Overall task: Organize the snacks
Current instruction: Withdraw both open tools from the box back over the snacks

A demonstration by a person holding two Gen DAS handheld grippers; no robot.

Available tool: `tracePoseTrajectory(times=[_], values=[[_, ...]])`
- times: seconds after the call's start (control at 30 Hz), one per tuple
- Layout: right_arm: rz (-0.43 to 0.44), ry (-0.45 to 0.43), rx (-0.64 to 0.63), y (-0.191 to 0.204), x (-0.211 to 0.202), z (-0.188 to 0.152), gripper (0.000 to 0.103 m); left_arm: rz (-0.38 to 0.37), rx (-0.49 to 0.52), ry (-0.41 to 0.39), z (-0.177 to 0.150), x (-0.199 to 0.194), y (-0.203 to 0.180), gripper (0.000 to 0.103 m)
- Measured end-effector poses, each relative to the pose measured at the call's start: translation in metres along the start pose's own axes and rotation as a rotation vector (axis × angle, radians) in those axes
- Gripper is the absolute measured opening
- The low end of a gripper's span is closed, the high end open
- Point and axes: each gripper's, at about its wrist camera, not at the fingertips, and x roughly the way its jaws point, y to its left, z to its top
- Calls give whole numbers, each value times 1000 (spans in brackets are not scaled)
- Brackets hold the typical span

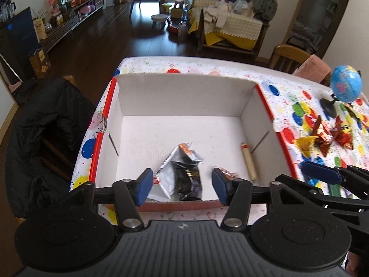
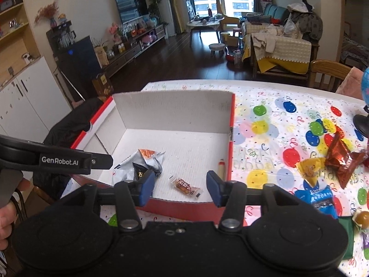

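Note:
A white cardboard box (image 1: 184, 97) with red edges sits on the balloon-print table. On its floor lie a black packet (image 1: 188, 180), a silver-white packet (image 1: 166, 173), a small clear-wrapped snack (image 2: 185, 187) and a beige stick (image 1: 249, 161). My left gripper (image 1: 182, 184) hangs open above the box's near wall, nothing between its blue pads. My right gripper (image 2: 180, 188) is open too, over the near wall with the small snack lying below it on the box floor. Loose snacks remain on the table: red-brown packets (image 2: 341, 159), a yellow one (image 2: 309, 166) and a blue one (image 2: 320, 198).
A small globe (image 1: 346, 83) on a black stand is at the table's right. A black jacket (image 1: 46, 138) drapes over a chair left of the box. A wooden chair (image 2: 327, 71) stands beyond the table. A gold-wrapped sweet (image 2: 361, 217) lies near the right front.

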Motion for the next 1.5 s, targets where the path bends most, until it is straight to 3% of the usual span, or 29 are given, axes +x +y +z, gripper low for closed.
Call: tracePoseTrajectory(times=[0.23,0.63,0.73,0.87,1.07,1.5], values=[[2,-74,19,-2,-34,-4,74,-48,20,-42,-5,-25,-12,61],[-39,-185,96,-32,-91,-23,103,-138,82,-114,-14,-61,-53,84],[-60,-217,102,-48,-102,-31,103,-160,90,-117,-16,-61,-69,87],[-98,-249,96,-75,-117,-45,103,-192,85,-108,-18,-53,-95,100],[-167,-276,115,-125,-129,-58,103,-209,107,-74,-21,-31,-146,100],[-253,-166,143,-218,-122,-82,103,-195,159,27,-27,30,-246,100]])
